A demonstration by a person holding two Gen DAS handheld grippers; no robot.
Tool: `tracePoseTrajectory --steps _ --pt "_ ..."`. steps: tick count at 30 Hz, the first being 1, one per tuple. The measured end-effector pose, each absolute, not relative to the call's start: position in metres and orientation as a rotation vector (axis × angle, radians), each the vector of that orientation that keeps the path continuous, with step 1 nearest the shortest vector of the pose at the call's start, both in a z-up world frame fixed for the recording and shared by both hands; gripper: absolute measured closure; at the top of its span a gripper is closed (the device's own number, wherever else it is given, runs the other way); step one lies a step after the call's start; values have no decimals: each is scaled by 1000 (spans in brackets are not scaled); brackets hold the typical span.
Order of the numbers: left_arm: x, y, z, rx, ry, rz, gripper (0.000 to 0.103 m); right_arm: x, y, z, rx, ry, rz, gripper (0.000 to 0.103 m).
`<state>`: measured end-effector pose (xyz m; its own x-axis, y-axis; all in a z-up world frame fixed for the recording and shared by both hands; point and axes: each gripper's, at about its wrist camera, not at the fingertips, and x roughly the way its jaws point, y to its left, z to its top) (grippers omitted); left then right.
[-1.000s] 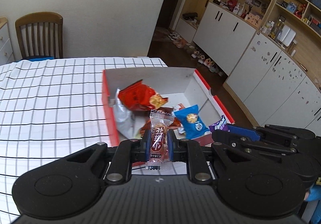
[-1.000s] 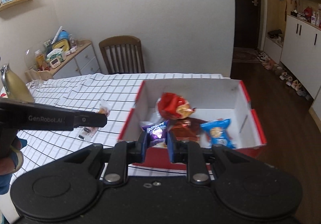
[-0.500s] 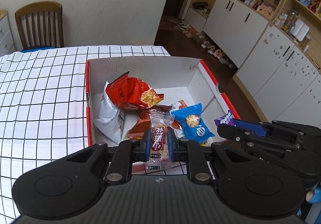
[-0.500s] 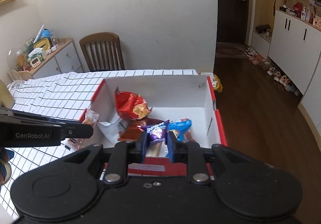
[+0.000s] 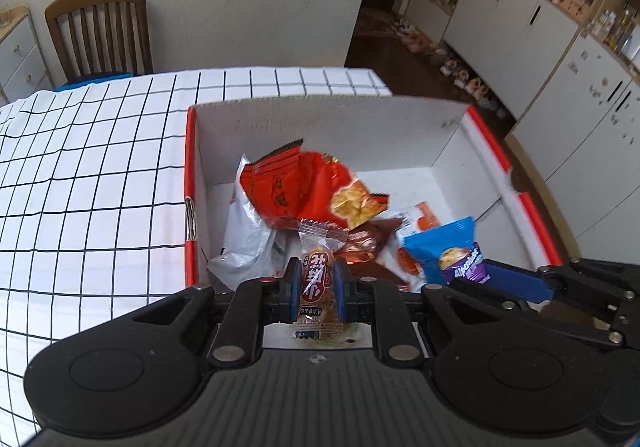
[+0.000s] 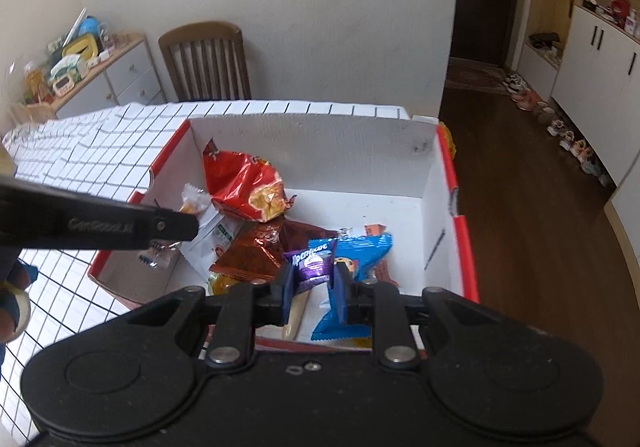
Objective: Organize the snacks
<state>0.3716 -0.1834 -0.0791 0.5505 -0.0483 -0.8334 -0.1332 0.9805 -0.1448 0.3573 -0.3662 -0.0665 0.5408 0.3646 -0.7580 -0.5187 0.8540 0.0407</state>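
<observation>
A red-and-white cardboard box stands on the checked tablecloth and holds several snack packets: a red bag, a brown packet, a blue packet and a white bag. My left gripper is shut on a clear-wrapped brown snack bar above the box's near left part. My right gripper is shut on a purple Alpenliebe candy packet above the box's near side. Each gripper shows in the other's view.
A checked tablecloth covers the table left of the box. A wooden chair stands at the far table edge. A sideboard with clutter is at the far left. White cupboards and wooden floor lie to the right.
Both grippers have moved forward over the box, each still holding its snack. The box now lies directly beneath them and looks closer.
</observation>
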Motion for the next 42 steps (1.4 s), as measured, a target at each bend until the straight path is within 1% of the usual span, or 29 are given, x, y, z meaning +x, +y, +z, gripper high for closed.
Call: tracePoseTrajectory --steps 14,21,26,29,30,32,33,34,36,40,42 --pt "386 -196 -105 -107 1068 46 87 370 -355 -85 -241 922 532 83" --pt "382 -201 -105 -76 1072 38 86 371 -360 -87 -217 933 518 77" --pt "376 -200 -101 -85 1065 31 84 369 -364 -86 -201 934 509 75" --pt "371 -196 -96 -104 1055 20 80 367 -366 -83 -183 937 503 74" --pt "368 -195 -94 -109 1050 17 78 366 -367 -82 -183 933 500 74" --pt "364 -193 -90 -118 1041 22 71 364 -368 -80 -183 926 496 72" --pt "362 -192 -88 -124 1034 23 62 363 -369 -79 -181 923 496 72" --pt "359 -191 -86 -130 1023 24 48 362 -370 -78 -180 920 497 72" --pt "352 -189 -80 -134 993 38 35 360 -371 -75 -177 912 495 70" --pt "339 -184 -68 -148 965 34 35 355 -375 -69 -161 895 490 66" --pt "333 -180 -63 -156 951 32 35 352 -377 -66 -150 884 488 58"
